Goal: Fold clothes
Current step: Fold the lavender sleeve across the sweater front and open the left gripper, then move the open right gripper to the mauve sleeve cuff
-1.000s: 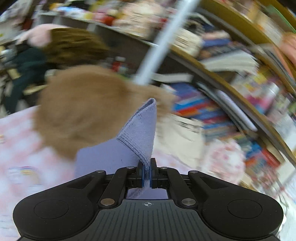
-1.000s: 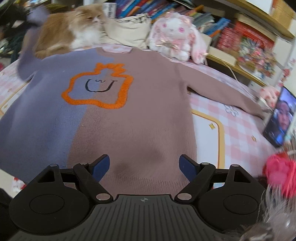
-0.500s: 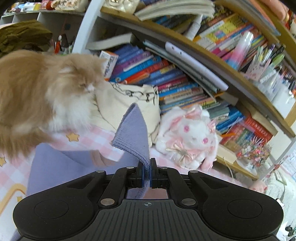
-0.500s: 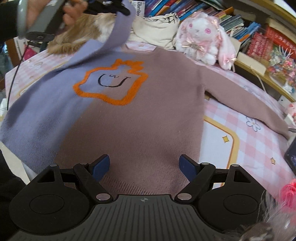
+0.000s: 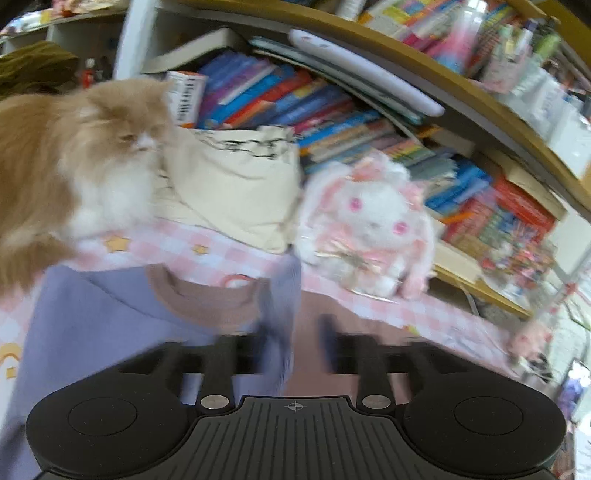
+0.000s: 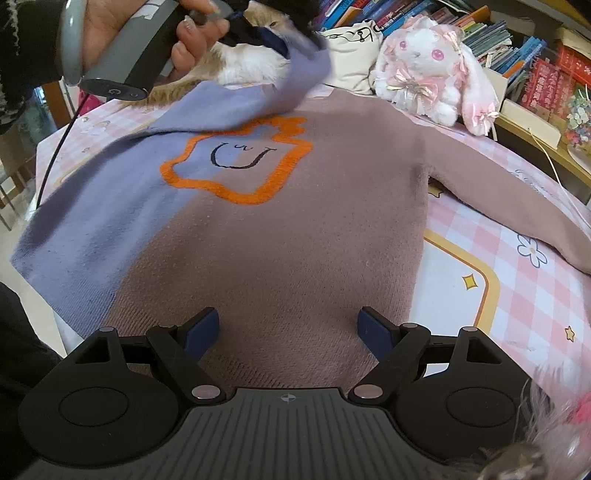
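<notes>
A sweater (image 6: pixel 280 229), lavender on its left half and mauve on its right, lies flat on the pink checked cloth (image 6: pixel 517 295) with an orange-outlined patch on the chest. Its lavender sleeve (image 6: pixel 295 81) is folded across toward the neckline. In the left wrist view the sleeve's cuff (image 5: pixel 282 302) hangs loose between the jaws of my left gripper (image 5: pixel 295 347), which are opening and blurred; the pads no longer press on it. A hand holds that left gripper (image 6: pixel 266 33) above the collar. My right gripper (image 6: pixel 286 328) stands open over the mauve hem, holding nothing. The mauve sleeve (image 6: pixel 517 206) stretches out to the right.
A fluffy orange-and-white cat (image 5: pixel 74 166) sits just behind the collar. Beside it are a cream tote bag (image 5: pixel 236 184) and a pink-and-white plush rabbit (image 6: pixel 428 62). Bookshelves (image 5: pixel 369 122) fill the back. A black cable (image 6: pixel 55 155) hangs from the left handle.
My left gripper carried the lavender sleeve across to above the neckline, and its jaws, shut on the cuff before, have parted. The right gripper has tipped down slightly over the hem.
</notes>
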